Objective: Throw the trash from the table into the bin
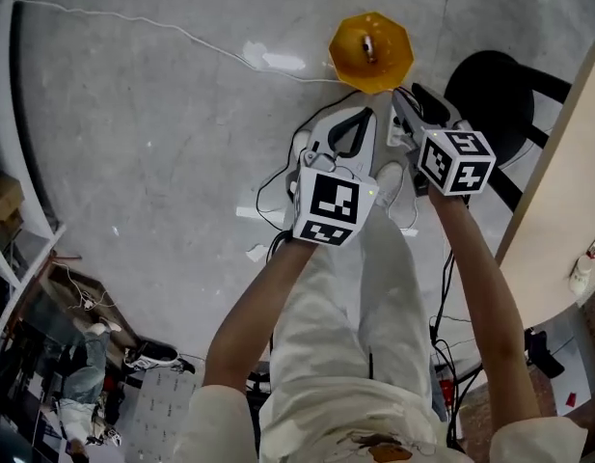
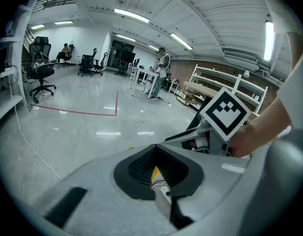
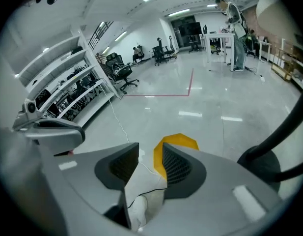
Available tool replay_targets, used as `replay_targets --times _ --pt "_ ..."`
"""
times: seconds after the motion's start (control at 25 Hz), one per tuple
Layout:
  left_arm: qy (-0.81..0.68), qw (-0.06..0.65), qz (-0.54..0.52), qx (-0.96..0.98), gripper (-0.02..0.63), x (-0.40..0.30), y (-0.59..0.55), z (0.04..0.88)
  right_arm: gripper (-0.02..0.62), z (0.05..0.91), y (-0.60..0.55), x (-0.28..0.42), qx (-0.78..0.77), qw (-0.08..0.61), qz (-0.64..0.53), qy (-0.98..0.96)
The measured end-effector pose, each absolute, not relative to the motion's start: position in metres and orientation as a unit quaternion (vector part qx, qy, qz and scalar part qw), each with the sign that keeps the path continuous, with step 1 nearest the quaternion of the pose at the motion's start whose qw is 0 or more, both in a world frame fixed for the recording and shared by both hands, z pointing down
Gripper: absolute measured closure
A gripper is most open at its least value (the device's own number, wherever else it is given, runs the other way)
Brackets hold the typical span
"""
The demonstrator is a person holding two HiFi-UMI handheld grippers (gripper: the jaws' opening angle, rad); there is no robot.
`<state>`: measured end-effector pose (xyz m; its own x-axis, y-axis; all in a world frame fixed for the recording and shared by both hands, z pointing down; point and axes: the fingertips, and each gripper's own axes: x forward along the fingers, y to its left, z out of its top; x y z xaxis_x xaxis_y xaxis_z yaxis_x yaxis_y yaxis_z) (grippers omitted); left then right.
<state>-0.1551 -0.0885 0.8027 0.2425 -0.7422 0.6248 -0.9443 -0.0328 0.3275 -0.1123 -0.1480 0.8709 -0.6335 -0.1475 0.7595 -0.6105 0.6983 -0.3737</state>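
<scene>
both claws hung over the floor in front of my legs, aimed down toward the yellow bin (image 1: 370,51). the left claw (image 1: 359,116) was closed on nothing, its tips meeting. the right claw (image 1: 403,101) stood partly open and empty, with the bin showing through the gap. something pale lay inside the bin, which i took for trash already dropped. a small bottle (image 1: 581,274) sat on the tabletop (image 1: 557,201) to my right, near its edge, and i judged it could be the next piece. i saw three risks. swinging right, a claw could nudge that bottle off the edge. the bin's mouth looked small, so a release from high up could miss, like the white scraps (image 1: 247,214) on the floor. the black stool (image 1: 490,90) just beside the bin could snag the right claw.
</scene>
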Motion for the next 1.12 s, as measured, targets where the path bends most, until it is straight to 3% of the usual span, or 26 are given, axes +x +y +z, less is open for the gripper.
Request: replay_targets --times 0.28,0.68,1.12 --pt "-0.627 0.350 0.134 0.683 0.603 -0.140 -0.071 0.723 0.588 0.767 -0.143 -0.081 0.226 0.343 0.294 -0.863" --pt "-0.632 0.324 0.121 0.694 0.603 -0.084 -0.066 0.590 0.589 0.632 -0.106 -0.017 0.208 0.282 0.342 -0.872" --pt "-0.632 0.301 0.119 0.704 0.603 -0.017 -0.040 0.473 0.589 0.535 -0.092 0.067 0.202 0.239 0.312 -0.897"
